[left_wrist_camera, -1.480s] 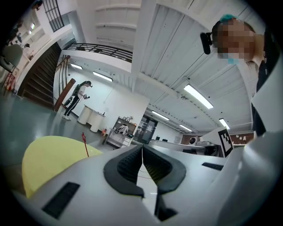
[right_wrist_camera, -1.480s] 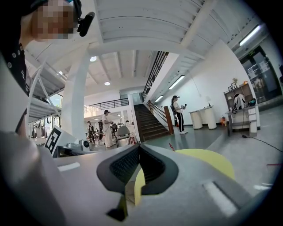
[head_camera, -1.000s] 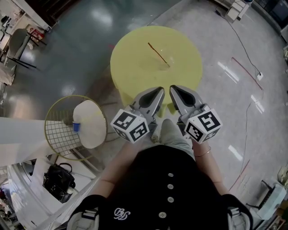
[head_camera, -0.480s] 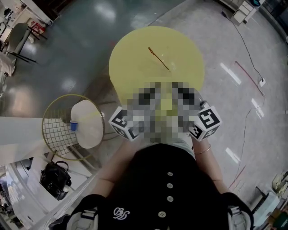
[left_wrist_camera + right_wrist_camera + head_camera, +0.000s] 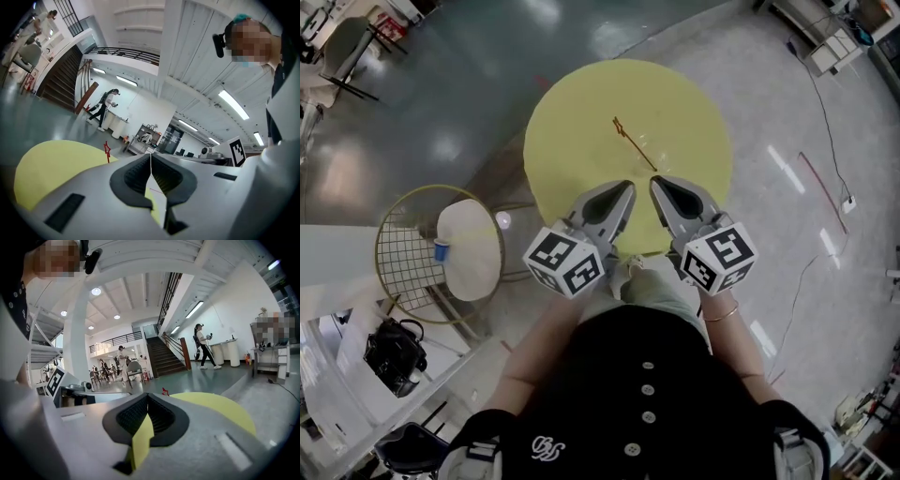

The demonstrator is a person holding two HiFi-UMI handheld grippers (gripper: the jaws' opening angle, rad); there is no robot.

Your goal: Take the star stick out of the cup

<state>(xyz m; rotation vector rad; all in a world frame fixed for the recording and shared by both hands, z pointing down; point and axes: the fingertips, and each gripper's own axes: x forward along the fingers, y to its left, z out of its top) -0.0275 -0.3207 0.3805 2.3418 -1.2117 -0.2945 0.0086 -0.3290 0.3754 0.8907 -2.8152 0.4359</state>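
A thin stick with a red star (image 5: 619, 125) on top leans in a clear cup (image 5: 643, 153), which is hard to make out, near the middle of the round yellow table (image 5: 572, 122). My left gripper (image 5: 626, 187) and right gripper (image 5: 656, 183) hover side by side over the table's near edge, short of the cup, both shut with nothing in them. From the left gripper view the star (image 5: 107, 147) shows up left of the closed jaws. In the right gripper view the star (image 5: 164, 391) peeks just above the closed jaws.
A gold wire side table (image 5: 403, 272) with a white disc and a small blue cup (image 5: 441, 249) stands left of the yellow table. A black bag (image 5: 392, 352) lies on the floor lower left. Cables (image 5: 820, 187) run across the floor at right. A person (image 5: 202, 347) walks far off.
The yellow table has come closer and both grippers have moved forward, from short of its near edge to over it. Their jaws stayed shut.
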